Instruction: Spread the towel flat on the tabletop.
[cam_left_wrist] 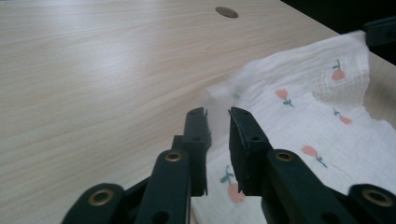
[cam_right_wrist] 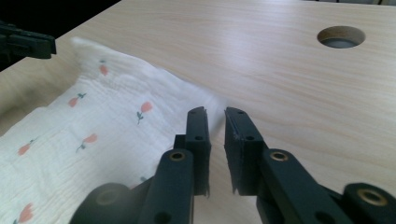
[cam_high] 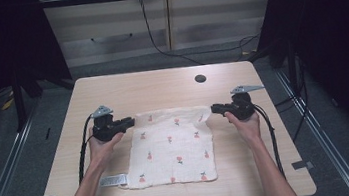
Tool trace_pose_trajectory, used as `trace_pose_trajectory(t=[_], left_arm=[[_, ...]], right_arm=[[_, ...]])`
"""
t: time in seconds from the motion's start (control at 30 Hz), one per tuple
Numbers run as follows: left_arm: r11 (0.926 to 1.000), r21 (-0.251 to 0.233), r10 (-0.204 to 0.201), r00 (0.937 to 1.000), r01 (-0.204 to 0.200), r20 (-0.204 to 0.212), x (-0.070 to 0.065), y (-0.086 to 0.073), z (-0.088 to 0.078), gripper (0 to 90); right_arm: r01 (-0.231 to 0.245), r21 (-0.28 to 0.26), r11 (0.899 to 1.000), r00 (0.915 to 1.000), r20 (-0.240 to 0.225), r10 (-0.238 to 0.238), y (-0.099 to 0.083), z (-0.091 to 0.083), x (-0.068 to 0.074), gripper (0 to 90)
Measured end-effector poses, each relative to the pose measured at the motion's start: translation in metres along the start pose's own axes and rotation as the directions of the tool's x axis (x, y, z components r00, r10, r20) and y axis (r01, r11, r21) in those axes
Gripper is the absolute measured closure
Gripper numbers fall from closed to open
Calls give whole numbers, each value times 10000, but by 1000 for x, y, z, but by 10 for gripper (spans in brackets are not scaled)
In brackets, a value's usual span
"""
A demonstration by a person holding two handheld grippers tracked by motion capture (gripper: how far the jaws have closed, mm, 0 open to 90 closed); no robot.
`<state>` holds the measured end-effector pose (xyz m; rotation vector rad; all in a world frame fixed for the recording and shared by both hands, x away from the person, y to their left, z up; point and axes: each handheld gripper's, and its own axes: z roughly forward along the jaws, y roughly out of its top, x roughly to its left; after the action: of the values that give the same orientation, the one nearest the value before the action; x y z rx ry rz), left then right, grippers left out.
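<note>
A white cloth [cam_high: 173, 146] printed with small red flowers lies spread on the wooden table [cam_high: 161, 87]. My left gripper [cam_high: 130, 121] is at its far left corner and my right gripper [cam_high: 214, 107] at its far right corner. In the left gripper view the jaws [cam_left_wrist: 217, 112] stand nearly closed with the cloth's [cam_left_wrist: 308, 116] blurred corner pinched between them. The right gripper view shows its jaws [cam_right_wrist: 215, 111] the same way on the cloth's [cam_right_wrist: 107, 121] other corner. The far edge is slightly raised between the two grippers; the near part lies flat.
A round cable hole [cam_high: 200, 78] is in the table's far right part. A small white strip [cam_high: 113, 179] lies by the cloth's near left corner. Cables trail from both grippers off the table sides. A cabinet [cam_high: 118, 29] stands beyond the table.
</note>
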<state>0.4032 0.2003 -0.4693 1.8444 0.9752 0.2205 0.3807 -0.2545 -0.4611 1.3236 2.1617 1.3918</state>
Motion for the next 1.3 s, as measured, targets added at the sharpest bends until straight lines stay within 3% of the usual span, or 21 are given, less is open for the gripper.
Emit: trace_pose_trajectory(t=[0.2,0.37,0.53,0.63,0.7,0.77,0.97,1.1,1.3], left_arm=[[9991,136,392,9992,-393,101,-4,1,-11,710],[9976,198,663,9976,-667,192,-5,0,-31,684],[9902,791,1138,9933,-1151,217,-11,-9,-50,655],[9865,999,1243,9907,-1294,563,-18,-18,-56,632],[9807,1212,1447,9866,-1532,760,-24,-25,-57,626],[9773,1184,1591,9774,-1759,1389,-30,-34,-59,726],[9627,1813,1726,9719,-2009,1603,-41,-53,-43,697],[9596,1929,1739,9706,-2050,1665,-42,-56,-33,706],[9582,2226,1526,9792,-1798,1339,-37,-61,-22,696]], right_arm=[[49,48,10000,9998,192,-50,3,-3,3,699],[257,323,9991,9993,-295,-247,-2,-14,14,677],[597,735,9955,9958,-744,-542,-12,-24,34,650],[723,932,9930,9909,-1199,-609,-20,-27,46,645],[522,1055,9931,9855,-1662,-342,-28,-27,52,647],[613,1294,9897,9831,-1790,-374,-36,-28,59,646],[1011,1983,9749,9805,-1861,-638,-60,-19,77,650],[1115,2202,9691,9815,-1771,-727,-68,-10,78,653],[1258,2379,9631,9842,-1521,-910,-71,-4,73,645]])
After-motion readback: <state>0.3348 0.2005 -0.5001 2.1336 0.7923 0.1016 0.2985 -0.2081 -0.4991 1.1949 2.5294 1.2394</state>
